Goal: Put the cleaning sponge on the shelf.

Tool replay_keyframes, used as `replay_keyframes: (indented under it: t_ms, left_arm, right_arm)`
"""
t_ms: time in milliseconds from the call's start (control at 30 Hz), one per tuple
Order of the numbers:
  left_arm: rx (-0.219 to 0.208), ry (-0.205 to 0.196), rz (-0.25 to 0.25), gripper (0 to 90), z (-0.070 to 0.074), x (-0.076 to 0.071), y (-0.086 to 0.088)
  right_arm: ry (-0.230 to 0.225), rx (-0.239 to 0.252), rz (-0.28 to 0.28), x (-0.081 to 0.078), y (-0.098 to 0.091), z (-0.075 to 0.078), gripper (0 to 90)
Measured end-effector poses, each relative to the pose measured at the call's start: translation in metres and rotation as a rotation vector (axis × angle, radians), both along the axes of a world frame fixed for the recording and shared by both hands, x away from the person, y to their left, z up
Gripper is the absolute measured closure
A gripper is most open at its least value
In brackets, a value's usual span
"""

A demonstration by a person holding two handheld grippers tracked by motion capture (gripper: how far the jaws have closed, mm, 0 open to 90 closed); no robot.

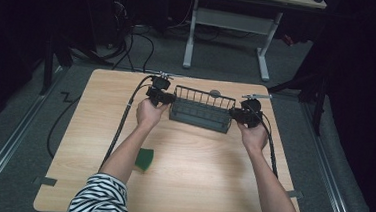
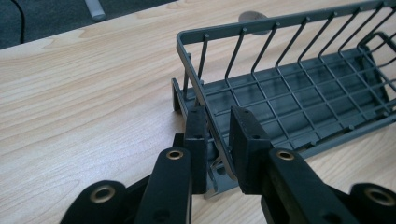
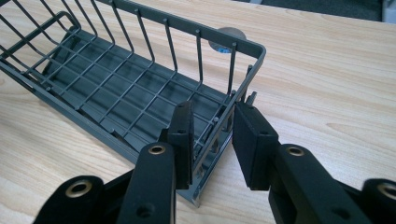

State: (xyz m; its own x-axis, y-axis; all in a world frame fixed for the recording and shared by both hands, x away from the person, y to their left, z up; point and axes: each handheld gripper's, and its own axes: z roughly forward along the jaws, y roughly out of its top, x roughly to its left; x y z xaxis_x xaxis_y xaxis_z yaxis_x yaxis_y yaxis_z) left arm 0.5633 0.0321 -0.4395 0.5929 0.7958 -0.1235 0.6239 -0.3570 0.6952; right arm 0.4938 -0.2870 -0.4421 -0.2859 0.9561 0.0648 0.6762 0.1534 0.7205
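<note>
left claw clamps rack end wall | right claw likewise | high view: green sponge

The high view looks forward and down over the whole table from above the person's side. Each claw view sits close behind its jaws, facing opposite ends of the rack, which all three views share.
</note>
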Motion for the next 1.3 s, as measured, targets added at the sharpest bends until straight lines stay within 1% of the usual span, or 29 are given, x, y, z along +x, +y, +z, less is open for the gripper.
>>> replay_keyframes:
  t_ms: [67,133,200,267,300,333,367,400,433,533,600,633,667,700,733,767,800,833,867,933,967,1000,1100,1133,1167,1200,1233,1267,1300]
  left_arm:
    - [0.003,0.002,-0.009,77.3,0.000,-0.002,0.000]
    - [-0.009,0.002,-0.012,77.3,0.000,-0.005,0.000]
    - [-0.020,0.004,-0.015,77.2,-0.001,-0.009,0.001]
    - [-0.011,0.007,-0.027,76.9,0.000,-0.015,0.001]
    - [-0.011,0.007,-0.027,76.8,0.000,-0.015,0.001]
    - [0.011,0.005,-0.032,76.8,0.002,-0.020,0.000]
    - [0.011,0.005,-0.032,76.7,0.002,-0.020,0.000]
    - [0.017,0.009,-0.042,76.6,0.002,-0.024,0.000]
    - [0.017,0.011,-0.049,76.5,0.003,-0.026,0.000]
    - [0.007,0.013,-0.047,76.5,0.002,-0.031,0.001]
    - [-0.008,0.012,-0.047,76.5,0.001,-0.038,0.005]
    - [-0.015,0.017,-0.049,76.5,0.001,-0.041,0.006]
    - [-0.015,0.017,-0.049,76.5,0.001,-0.041,0.006]
    - [-0.014,0.020,-0.051,76.5,0.001,-0.048,0.008]
    - [-0.008,0.019,-0.053,76.5,0.002,-0.052,0.009]
    - [-0.008,0.019,-0.053,76.5,0.002,-0.052,0.009]
    - [0.001,0.022,-0.057,76.5,0.002,-0.059,0.011]
    - [0.001,0.022,-0.057,76.4,0.002,-0.059,0.011]
    - [0.006,0.022,-0.058,76.5,0.003,-0.063,0.012]
    - [0.007,0.021,-0.061,76.3,0.003,-0.071,0.014]
    - [0.008,0.023,-0.064,76.3,0.003,-0.075,0.015]
    - [0.002,0.026,-0.066,76.3,0.003,-0.079,0.016]
    - [-0.009,0.025,-0.069,76.1,0.002,-0.090,0.020]
    - [-0.014,0.027,-0.071,76.0,0.002,-0.094,0.021]
    - [-0.021,0.028,-0.070,76.0,0.002,-0.098,0.022]
    - [-0.029,0.026,-0.074,75.7,0.001,-0.106,0.024]
    - [-0.029,0.026,-0.074,75.6,0.001,-0.106,0.024]
    - [-0.032,0.030,-0.077,75.6,0.001,-0.110,0.025]
    - [-0.032,0.032,-0.079,75.5,0.001,-0.116,0.026]
  right_arm:
    - [0.002,0.013,0.000,-0.005,-0.002,0.000,69.7]
    - [0.003,0.012,0.002,-0.006,-0.003,0.000,69.6]
    - [0.010,-0.011,0.011,-0.011,-0.002,0.001,69.5]
    - [0.014,-0.019,0.016,-0.014,-0.002,0.002,69.4]
    - [0.014,-0.019,0.016,-0.014,-0.002,0.002,69.4]
    - [0.007,-0.022,0.019,-0.018,-0.001,0.002,69.4]
    - [0.007,-0.022,0.019,-0.018,-0.001,0.002,69.4]
    - [-0.003,-0.013,0.020,-0.024,-0.002,0.000,69.5]
    - [-0.005,-0.014,0.023,-0.026,-0.003,0.000,69.5]
    - [-0.002,-0.024,0.027,-0.031,-0.002,0.001,69.3]
    - [0.003,-0.042,0.036,-0.039,0.000,0.003,69.1]
    - [-0.005,-0.039,0.041,-0.042,0.000,0.002,69.1]
    - [-0.005,-0.039,0.041,-0.042,0.000,0.002,69.1]
    - [0.002,-0.027,0.046,-0.049,0.000,0.002,68.9]
    - [0.000,-0.022,0.051,-0.051,0.001,0.002,68.8]
    - [-0.002,-0.017,0.054,-0.055,0.001,0.001,68.6]
    - [-0.002,-0.013,0.058,-0.059,0.002,0.001,68.4]
    - [-0.002,-0.013,0.058,-0.059,0.002,0.001,68.4]
    - [0.001,-0.015,0.067,-0.067,0.004,0.002,68.2]
    - [-0.011,-0.021,0.070,-0.077,0.006,0.001,67.9]
    - [-0.007,-0.024,0.078,-0.080,0.007,0.002,67.8]
    - [-0.007,-0.024,0.078,-0.080,0.007,0.002,67.8]
    - [-0.008,-0.021,0.087,-0.092,0.008,0.002,67.4]
    - [-0.004,-0.015,0.099,-0.099,0.008,0.002,67.1]
    - [-0.004,-0.015,0.099,-0.099,0.008,0.002,67.1]
    - [-0.019,-0.013,0.107,-0.109,0.008,0.001,67.0]
    - [-0.019,-0.013,0.107,-0.109,0.008,0.001,67.0]
    - [-0.021,-0.011,0.109,-0.112,0.007,0.001,66.9]
    - [-0.021,-0.012,0.114,-0.119,0.008,0.001,66.9]
